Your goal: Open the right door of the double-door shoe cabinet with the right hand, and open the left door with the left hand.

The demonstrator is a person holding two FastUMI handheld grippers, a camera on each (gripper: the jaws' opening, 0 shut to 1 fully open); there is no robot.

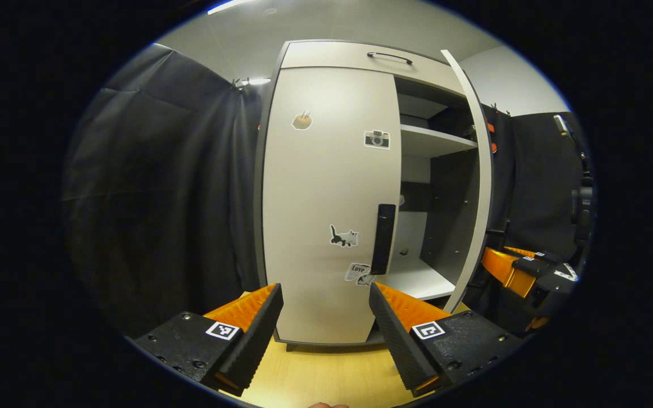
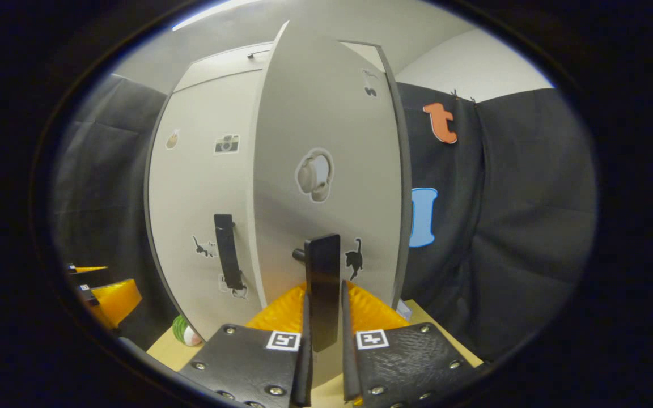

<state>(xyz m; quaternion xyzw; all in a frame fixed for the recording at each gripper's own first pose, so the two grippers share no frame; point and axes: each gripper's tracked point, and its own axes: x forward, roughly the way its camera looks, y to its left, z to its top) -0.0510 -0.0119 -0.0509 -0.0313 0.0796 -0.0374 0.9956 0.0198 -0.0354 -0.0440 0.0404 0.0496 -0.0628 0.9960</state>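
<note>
Already the right door (image 1: 476, 170) of the shoe cabinet (image 1: 326, 56) stands swung out, seen edge-on in the left gripper view, baring white shelves (image 1: 434, 141) and a dark inner wall; the deeper corners inside are too dim to make out. The left door (image 1: 326, 198) sits flat and closed, its black handle (image 1: 383, 238) just above and between the spread fingers of the left tool (image 1: 326, 311), which touch nothing. At that view's right edge the right tool (image 1: 522, 272) is partly cut off. In the right gripper view, the right tool (image 2: 324, 317) is clamped on the right door's black handle (image 2: 322, 283), both fingers pressing its sides. The cabinet stands on a wooden desk (image 1: 326, 374). A small green-and-white object (image 2: 185, 331) beside the cabinet base is half hidden.
</note>
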